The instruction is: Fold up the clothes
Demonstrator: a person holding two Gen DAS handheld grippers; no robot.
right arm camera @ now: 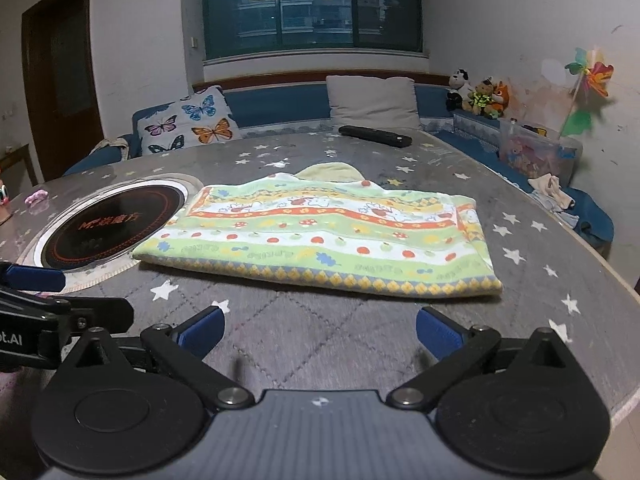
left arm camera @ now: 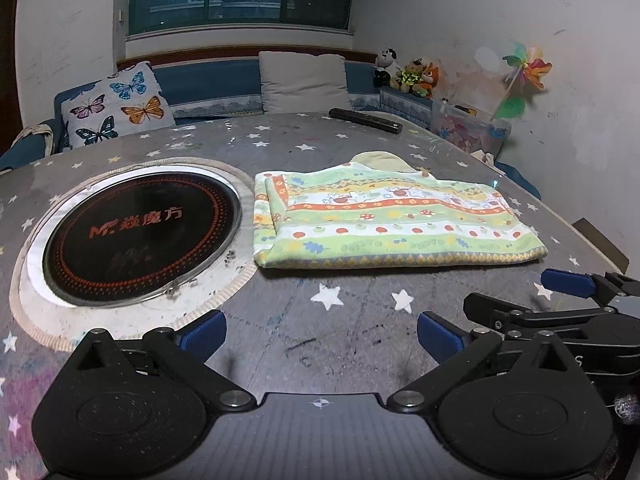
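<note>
Lying folded: garment [left arm camera: 384,220] | both tongs [left arm camera: 322,332] [right arm camera: 320,330] wide open, empty | pink toy [right arm camera: 36,197] right view only

Round hotplate [left arm camera: 140,236] set in table [left arm camera: 320,344]; remote [left arm camera: 365,120] beyond.

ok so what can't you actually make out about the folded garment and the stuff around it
- Folded garment: its type, both views; the folds hide everything beneath.
- Yellow flap behind it: mostly hidden by the garment, both views.
- Dark flat object at the table's far edge: too small to identify.
- Clear box: contents blurred.
</note>
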